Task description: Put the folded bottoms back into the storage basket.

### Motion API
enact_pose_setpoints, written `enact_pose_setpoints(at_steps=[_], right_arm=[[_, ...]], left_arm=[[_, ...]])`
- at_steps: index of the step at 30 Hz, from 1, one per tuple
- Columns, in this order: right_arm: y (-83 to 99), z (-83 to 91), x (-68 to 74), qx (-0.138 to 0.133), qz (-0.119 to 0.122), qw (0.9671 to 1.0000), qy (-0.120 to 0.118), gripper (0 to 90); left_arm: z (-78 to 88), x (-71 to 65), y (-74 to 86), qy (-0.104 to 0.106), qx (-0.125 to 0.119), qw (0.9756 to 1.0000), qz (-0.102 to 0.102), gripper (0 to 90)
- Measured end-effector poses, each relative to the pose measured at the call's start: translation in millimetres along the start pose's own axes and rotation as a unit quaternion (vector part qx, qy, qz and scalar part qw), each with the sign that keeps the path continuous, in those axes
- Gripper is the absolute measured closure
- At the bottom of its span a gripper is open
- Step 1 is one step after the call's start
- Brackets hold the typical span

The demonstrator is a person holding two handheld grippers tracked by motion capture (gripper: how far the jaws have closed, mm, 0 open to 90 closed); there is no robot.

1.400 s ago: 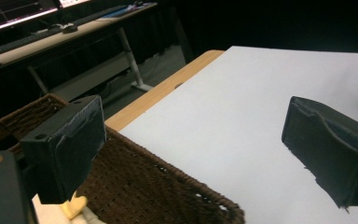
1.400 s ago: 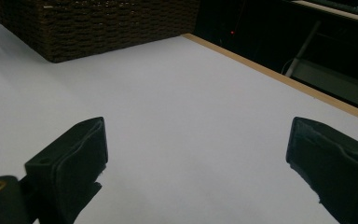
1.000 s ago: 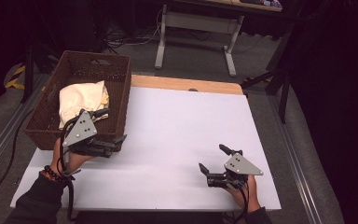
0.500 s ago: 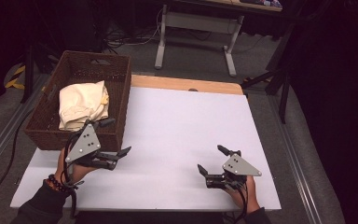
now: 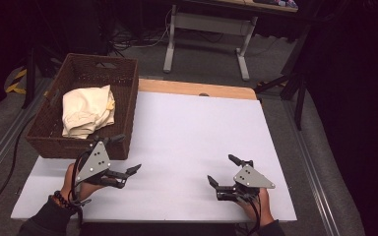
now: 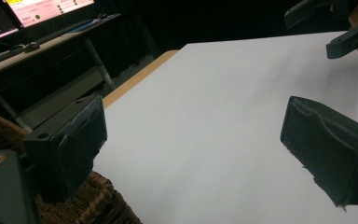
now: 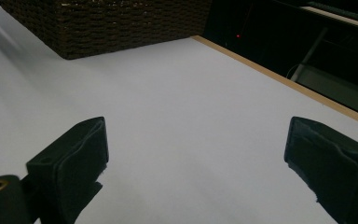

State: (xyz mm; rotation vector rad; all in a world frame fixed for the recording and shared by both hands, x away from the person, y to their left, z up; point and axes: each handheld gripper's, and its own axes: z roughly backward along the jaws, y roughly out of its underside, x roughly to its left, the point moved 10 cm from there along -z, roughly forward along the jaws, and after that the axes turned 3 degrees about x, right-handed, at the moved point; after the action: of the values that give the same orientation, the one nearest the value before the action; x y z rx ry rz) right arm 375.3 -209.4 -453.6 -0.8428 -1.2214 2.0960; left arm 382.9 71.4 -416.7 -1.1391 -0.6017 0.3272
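Observation:
A dark woven basket (image 5: 123,81) stands at the table's left rear, and a folded cream cloth (image 5: 86,110) lies inside it. My left gripper (image 5: 128,153) hovers open just in front of the basket's near right corner, holding nothing. In the left gripper view its fingers (image 6: 74,144) stand wide apart over bare white table, with the basket's weave (image 6: 93,200) at the bottom left. My right gripper (image 5: 221,169) rests open and empty near the front right of the table. The right gripper view looks between its pads (image 7: 79,154) across the table to the basket (image 7: 107,23).
The white table top (image 5: 197,132) has a wooden strip along its far edge (image 5: 197,89). A desk frame (image 5: 206,29) stands on the floor behind the table. The other gripper (image 6: 335,28) shows at the top right of the left gripper view.
My left gripper has drawn back from the basket's front rim toward the near edge of the table, staying open. The right gripper has barely moved.

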Motion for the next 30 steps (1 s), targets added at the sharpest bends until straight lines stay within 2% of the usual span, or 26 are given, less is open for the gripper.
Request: enact_pose_setpoints(at_steps=[6, 7, 9, 11, 14, 18, 19, 24, 30], right_arm=[[1.4, -0.1, 3.0, -0.001, 0.004, 1.0000, 0.000, 6.6], [1.8, -0.2, 3.3, -0.002, 0.005, 1.0000, 0.000, 6.7], [2.5, -0.2, 3.8, -0.002, 0.004, 1.0000, 0.003, 9.8], [3.3, -0.2, 5.3, -0.004, 0.003, 1.0000, 0.001, 10.7], [4.7, -0.8, 7.8, -0.002, 0.003, 1.0000, -0.003, 10.4], [7.3, -1.8, 9.7, 0.002, 0.000, 1.0000, -0.007, 9.9], [7.6, -1.8, 10.2, 0.001, 0.000, 1.0000, -0.008, 9.6], [10.4, 0.7, 12.7, 0.002, 0.003, 1.0000, -0.008, 9.0], [15.3, 0.9, 14.0, 0.010, 0.005, 0.9999, -0.008, 8.4]], left_arm=[[1.5, -3.8, 11.8, -0.002, 0.008, 1.0000, 0.003, 7.9], [1.6, -3.7, 14.3, -0.008, 0.010, 0.9999, -0.003, 7.9], [1.8, -5.1, 19.6, -0.010, 0.008, 0.9999, -0.002, 8.9], [2.0, -4.5, 25.6, -0.025, 0.011, 0.9996, -0.002, 9.0], [3.0, -5.0, 34.2, -0.021, 0.017, 0.9996, 0.013, 8.8], [5.0, -4.6, 45.9, -0.027, 0.023, 0.9992, 0.018, 8.6], [5.3, -5.2, 49.3, -0.024, 0.025, 0.9989, 0.031, 8.5], [5.6, -9.3, 62.1, -0.018, 0.039, 0.9979, 0.048, 7.9], [6.9, -13.8, 72.5, -0.018, 0.048, 0.9971, 0.056, 7.8]])
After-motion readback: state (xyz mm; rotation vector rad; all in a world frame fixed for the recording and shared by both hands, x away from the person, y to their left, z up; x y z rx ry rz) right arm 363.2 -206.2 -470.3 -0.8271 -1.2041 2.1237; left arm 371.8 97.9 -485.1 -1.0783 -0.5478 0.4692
